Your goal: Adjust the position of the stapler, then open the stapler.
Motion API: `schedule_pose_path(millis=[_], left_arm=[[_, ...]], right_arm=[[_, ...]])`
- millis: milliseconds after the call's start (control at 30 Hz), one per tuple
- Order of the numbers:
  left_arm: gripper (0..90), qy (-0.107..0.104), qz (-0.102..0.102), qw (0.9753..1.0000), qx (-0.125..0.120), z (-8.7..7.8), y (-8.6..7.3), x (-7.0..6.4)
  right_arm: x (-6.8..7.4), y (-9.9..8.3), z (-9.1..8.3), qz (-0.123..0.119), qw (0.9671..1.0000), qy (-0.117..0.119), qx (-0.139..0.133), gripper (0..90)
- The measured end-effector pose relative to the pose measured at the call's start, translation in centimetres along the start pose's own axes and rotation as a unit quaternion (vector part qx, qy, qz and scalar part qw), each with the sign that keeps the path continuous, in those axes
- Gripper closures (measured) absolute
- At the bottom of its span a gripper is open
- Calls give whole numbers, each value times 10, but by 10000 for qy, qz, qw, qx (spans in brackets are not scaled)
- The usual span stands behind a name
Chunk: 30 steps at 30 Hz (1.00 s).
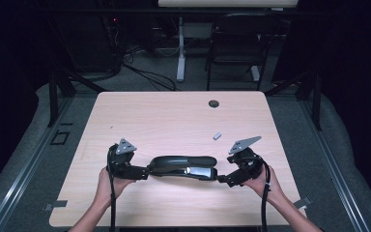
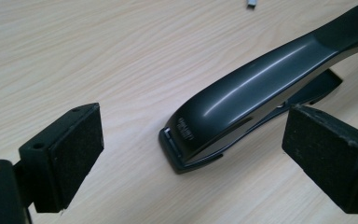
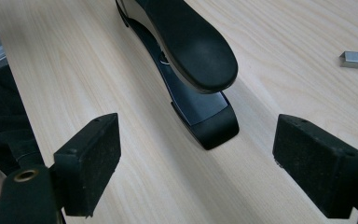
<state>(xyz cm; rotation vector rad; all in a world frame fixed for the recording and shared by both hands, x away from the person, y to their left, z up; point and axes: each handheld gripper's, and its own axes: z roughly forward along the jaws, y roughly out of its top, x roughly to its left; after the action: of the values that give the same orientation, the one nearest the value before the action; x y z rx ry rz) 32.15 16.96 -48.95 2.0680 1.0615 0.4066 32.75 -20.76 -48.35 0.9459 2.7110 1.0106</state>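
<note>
High view first: a long black stapler [image 1: 182, 166] lies flat on the wooden table [image 1: 174, 116], near its front edge, between the left gripper [image 1: 142, 172] and the right gripper [image 1: 222, 179], with a small strip of staples [image 1: 217, 136] lying beyond it. Left gripper view: jaws spread wide around the stapler's nose [image 2: 186, 140], touching nothing; that glossy top looks slippery. Right gripper view: jaws parted around the tail end [image 3: 209, 126], empty too. It looks rigid and weighty, so clamping the flat sides of the base seems safest

Stapler [image 3: 186, 51] between wide-apart jaws
</note>
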Motion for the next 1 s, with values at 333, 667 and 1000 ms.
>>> schedule_pose_path(millis=[333,667,1000], left_arm=[[56,-43,83,10000,-13,5,0,-7],[134,-220,277,9993,-119,6,0,-22],[306,-397,593,9972,-214,7,0,-47]], right_arm=[[0,0,0,-21,10000,-36,46,175],[-2,-2,7,-65,9999,-73,118,366],[3,-5,13,-200,9995,-181,173,692]])
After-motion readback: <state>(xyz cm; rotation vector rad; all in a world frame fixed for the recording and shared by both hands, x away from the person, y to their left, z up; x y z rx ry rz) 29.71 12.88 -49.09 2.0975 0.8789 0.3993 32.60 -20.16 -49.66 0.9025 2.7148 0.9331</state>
